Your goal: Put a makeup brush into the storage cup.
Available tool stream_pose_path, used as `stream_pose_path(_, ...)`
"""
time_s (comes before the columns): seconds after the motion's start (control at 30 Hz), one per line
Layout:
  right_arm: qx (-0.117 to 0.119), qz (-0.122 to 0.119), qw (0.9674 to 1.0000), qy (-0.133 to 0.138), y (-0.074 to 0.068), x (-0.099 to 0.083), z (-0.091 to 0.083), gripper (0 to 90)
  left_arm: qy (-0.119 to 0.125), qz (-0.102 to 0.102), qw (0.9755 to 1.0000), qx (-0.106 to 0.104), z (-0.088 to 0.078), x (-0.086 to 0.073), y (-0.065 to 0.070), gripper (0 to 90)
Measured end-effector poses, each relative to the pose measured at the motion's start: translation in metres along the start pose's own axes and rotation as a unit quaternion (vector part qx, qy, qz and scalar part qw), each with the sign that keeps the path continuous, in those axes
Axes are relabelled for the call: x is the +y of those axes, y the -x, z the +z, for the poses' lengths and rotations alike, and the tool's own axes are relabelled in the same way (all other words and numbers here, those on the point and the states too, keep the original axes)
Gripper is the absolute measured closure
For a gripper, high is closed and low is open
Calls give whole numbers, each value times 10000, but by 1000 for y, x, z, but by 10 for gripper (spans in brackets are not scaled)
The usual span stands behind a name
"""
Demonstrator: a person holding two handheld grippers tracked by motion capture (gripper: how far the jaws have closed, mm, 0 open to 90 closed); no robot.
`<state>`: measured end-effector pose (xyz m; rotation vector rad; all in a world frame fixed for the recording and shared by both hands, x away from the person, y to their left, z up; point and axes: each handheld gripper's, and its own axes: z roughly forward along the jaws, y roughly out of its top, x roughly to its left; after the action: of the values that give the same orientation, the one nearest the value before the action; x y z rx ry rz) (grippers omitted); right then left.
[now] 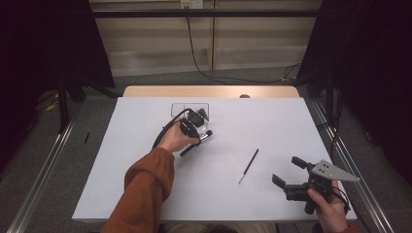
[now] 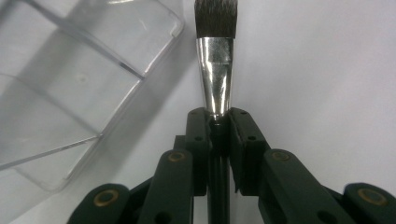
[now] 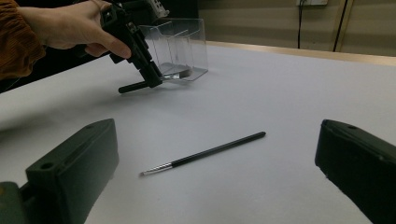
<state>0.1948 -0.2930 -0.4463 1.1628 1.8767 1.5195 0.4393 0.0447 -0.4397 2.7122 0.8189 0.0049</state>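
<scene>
While two grippers are in use at the table point(image 1: 145, 194), two brushes and one clear box make up the things on its white top. Left gripper point(image 1: 203, 137), at the middle of the table toward the far side, has its jaws closed on the black handle of a flat brush point(image 2: 215, 79); in the left gripper view the handle runs between the two pads, and the silver ferrule and dark bristles stand out just past the jaw tips. Box point(image 1: 190, 109), a clear plastic organizer with inner dividers, lies just beyond this gripper and slightly left of the bristles; whether brush and box touch cannot be told. In the right gripper view the held brush point(image 3: 135, 86) is carried level and low over the table, its handle end pointing left, just in front of the box point(image 3: 180, 49). Right gripper point(image 1: 288, 171), at the near right corner, has its jaws spread wide with nothing between them. Thin brush point(image 1: 248, 165), the second one, lies flat on the table between the two grippers, nearer the right one, apart from both, its pale tip toward the near edge. One hand holds each gripper; the left arm wears an orange sleeve point(image 1: 143, 194).
</scene>
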Motion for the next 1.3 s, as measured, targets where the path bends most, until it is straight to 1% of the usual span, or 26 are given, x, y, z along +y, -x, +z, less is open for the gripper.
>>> stream_pose_path(0.17, 0, -5, 10000, 3, 0, 0, 0, 0, 216, -50, 9997, -68, -5, -2, 2, 792)
stream_pose_path(0.2, -1, 1, 10000, 2, 0, 0, 0, 0, 201, 27, 9998, -55, -7, -2, 2, 792)
stream_pose_path(0.23, -4, 8, 10000, 2, 0, 0, 0, 0, 217, 23, 9998, -12, -8, -3, 2, 792)
stream_pose_path(0.27, -5, 1, 10000, 5, 0, 0, 0, 0, 278, -37, 9996, -48, -8, -4, 2, 792)
stream_pose_path(0.3, -3, 2, 10000, 6, 0, 0, 0, 0, 298, -26, 9996, 2, -10, -5, 1, 792)
stream_pose_path(0.33, -3, 3, 10000, 2, 0, 0, 0, 0, 341, -81, 9994, 13, -11, -5, 1, 792)
stream_pose_path(0.37, -4, 2, 10000, 1, 0, 0, 0, 0, 367, -42, 9993, -37, -12, -6, 0, 792)
stream_pose_path(0.4, -4, 3, 10000, 2, 0, 0, 0, 0, 465, -102, 9989, -22, -13, -8, 1, 792)
stream_pose_path(0.43, -4, 6, 10000, 6, 0, 0, 0, 0, 462, -107, 9989, -52, -14, -9, 0, 792)
stream_pose_path(0.5, -7, 4, 10000, -6, 0, 0, 0, 0, 578, -123, 9982, -44, -17, -11, 0, 791)
stream_pose_path(0.53, -11, 0, 10000, -4, 0, 0, 0, 0, 593, -130, 9981, -66, -18, -12, 0, 792)
stream_pose_path(0.57, -11, -2, 10000, -5, 0, 0, 0, 0, 651, -133, 9978, -38, -20, -13, 0, 792)
stream_pose_path(0.63, -10, -1, 10000, 0, 0, 0, 0, 0, 768, -165, 9969, -65, -23, -15, 0, 791)
stream_pose_path(0.67, -9, 3, 10000, 5, 0, 0, 0, 0, 831, -167, 9964, -50, -25, -16, 0, 791)
stream_pose_path(0.8, -17, -2, 10000, 3, 0, 0, 0, 0, 1031, -131, 9945, -144, -31, -20, 0, 791)
stream_pose_path(0.83, -20, 1, 10000, 6, 0, 0, 0, 0, 1013, -69, 9948, -127, -33, -21, 0, 792)
stream_pose_path(0.87, -19, 0, 10000, 8, 0, 0, 0, 0, 1109, -109, 9937, -152, -34, -22, 0, 792)
stream_pose_path(0.9, -20, -4, 10000, 3, 0, 0, 0, 0, 1104, -41, 9938, -138, -36, -23, 0, 792)
stream_pose_path(0.97, -21, 3, 10000, 1, 0, 0, 0, 0, 1198, -75, 9926, -168, -38, -25, 1, 792)
stream_pose_path(1.0, -20, 2, 10000, 0, 0, 0, 0, 0, 1272, -55, 9917, -154, -39, -26, 1, 791)
stream_pose_path(1.03, -19, -4, 10000, 1, 0, 0, 0, 0, 1349, -106, 9907, -160, -40, -27, 2, 792)
stream_pose_path(1.13, -23, 7, 10000, -3, 0, 0, 0, 0, 1476, -96, 9889, -154, -43, -29, 2, 791)
stream_pose_path(1.17, -23, 7, 10000, -2, 0, 0, 0, 0, 1554, -147, 9876, -177, -43, -29, 3, 792)
stream_pose_path(1.23, -18, 8, 10000, 0, 0, 0, 1, 0, 1657, -206, 9858, -160, -44, -30, 4, 791)
stream_pose_path(1.27, -16, 4, 10000, -4, 0, 0, 1, 0, 1643, -143, 9862, -126, -45, -30, 4, 791)
stream_pose_path(1.3, -15, 1, 10000, -4, 0, 0, 1, 0, 1737, -161, 9846, -119, -46, -30, 5, 791)
